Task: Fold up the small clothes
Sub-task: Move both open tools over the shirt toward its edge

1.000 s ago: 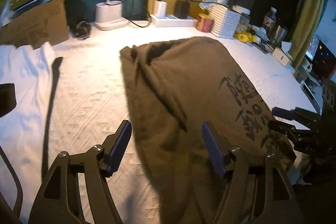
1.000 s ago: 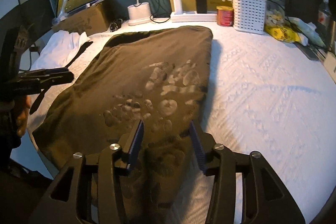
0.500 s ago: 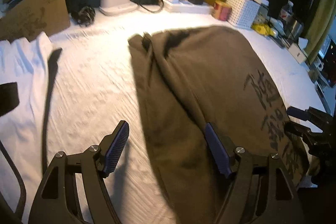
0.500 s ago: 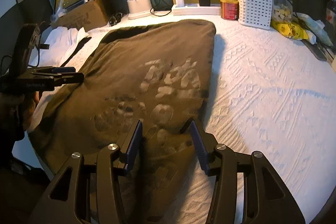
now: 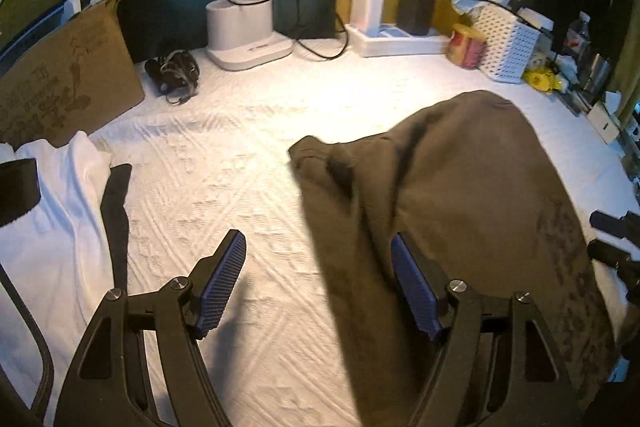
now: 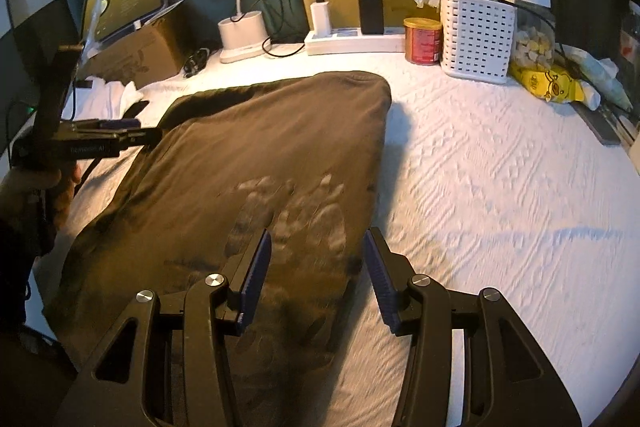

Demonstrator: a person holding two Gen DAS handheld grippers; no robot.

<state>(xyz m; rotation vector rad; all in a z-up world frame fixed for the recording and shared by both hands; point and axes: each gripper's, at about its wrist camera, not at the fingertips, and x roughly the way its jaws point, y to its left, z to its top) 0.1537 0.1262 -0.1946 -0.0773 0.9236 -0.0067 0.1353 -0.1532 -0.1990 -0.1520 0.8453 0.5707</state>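
Note:
A brown garment (image 5: 460,187) with a faded print lies flat on the white bedspread (image 5: 240,187). In the left wrist view my left gripper (image 5: 320,267) hovers open over the garment's left edge, one finger above bare bedspread and the other above cloth. My right gripper (image 6: 318,259) is open too, above the printed part (image 6: 292,211) of the brown garment (image 6: 280,147) near its right edge. Neither gripper holds anything. Each shows in the other's view: the left gripper (image 6: 148,133), held by a hand (image 6: 36,183), and the right gripper (image 5: 600,235) at the frame's edge.
A white garment (image 5: 52,227) and a black strap (image 5: 116,211) lie to the left. Along the back stand a cardboard box (image 5: 68,75), a cable coil (image 5: 174,71), a lamp base (image 5: 248,27), a power strip (image 5: 400,43), a red can (image 6: 422,41) and a white basket (image 6: 476,35).
My left gripper slid left from over the garment's middle to its left edge, jaws a little wider. My right gripper shifted right, towards the garment's right edge.

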